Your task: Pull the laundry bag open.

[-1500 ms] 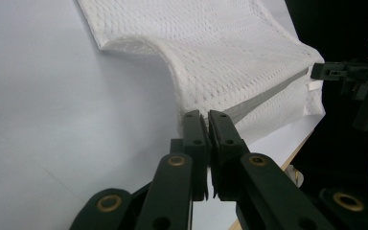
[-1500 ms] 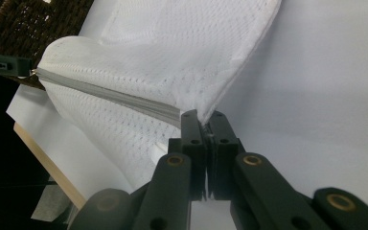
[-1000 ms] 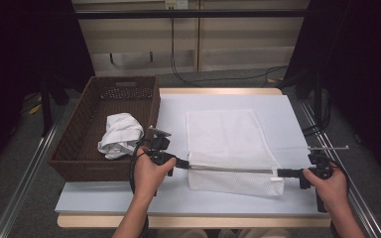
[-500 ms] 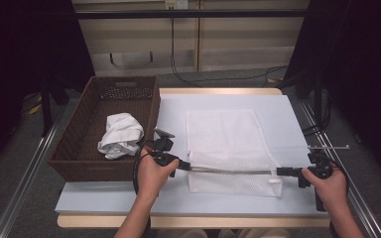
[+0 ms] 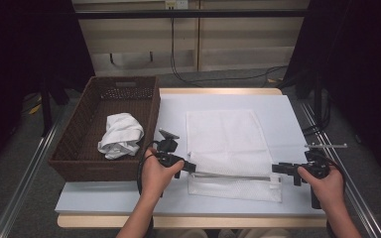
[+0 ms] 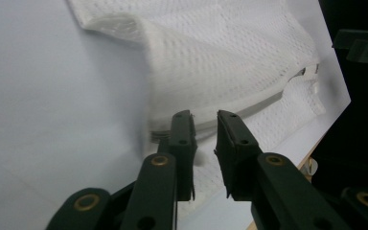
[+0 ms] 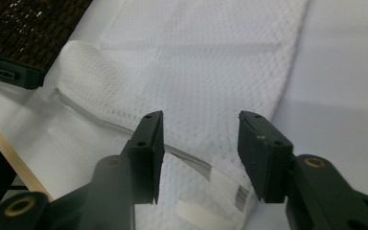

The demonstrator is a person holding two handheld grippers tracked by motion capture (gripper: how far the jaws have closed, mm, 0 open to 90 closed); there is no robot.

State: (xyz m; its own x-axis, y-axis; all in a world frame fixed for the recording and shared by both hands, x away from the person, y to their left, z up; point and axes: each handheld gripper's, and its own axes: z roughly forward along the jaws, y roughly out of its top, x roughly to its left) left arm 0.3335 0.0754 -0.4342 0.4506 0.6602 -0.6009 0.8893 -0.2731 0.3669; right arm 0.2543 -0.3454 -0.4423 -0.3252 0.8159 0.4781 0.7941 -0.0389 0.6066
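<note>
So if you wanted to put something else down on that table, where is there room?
The white table is bare along its far edge beyond the mesh bag, on the strip to the bag's right, and along the near edge. It is crowded at the bag's near corners, where the left gripper and right gripper sit. The basket holds a crumpled cloth.

On the table (image 5: 287, 106), the mesh bag (image 5: 228, 144) lies right of the basket (image 5: 79, 163), which holds a crumpled cloth (image 5: 121, 135).

Both claws, left (image 5: 192, 167) and right (image 5: 277, 168), just opened; mesh bag (image 5: 228, 144) edge released, slack.
</note>
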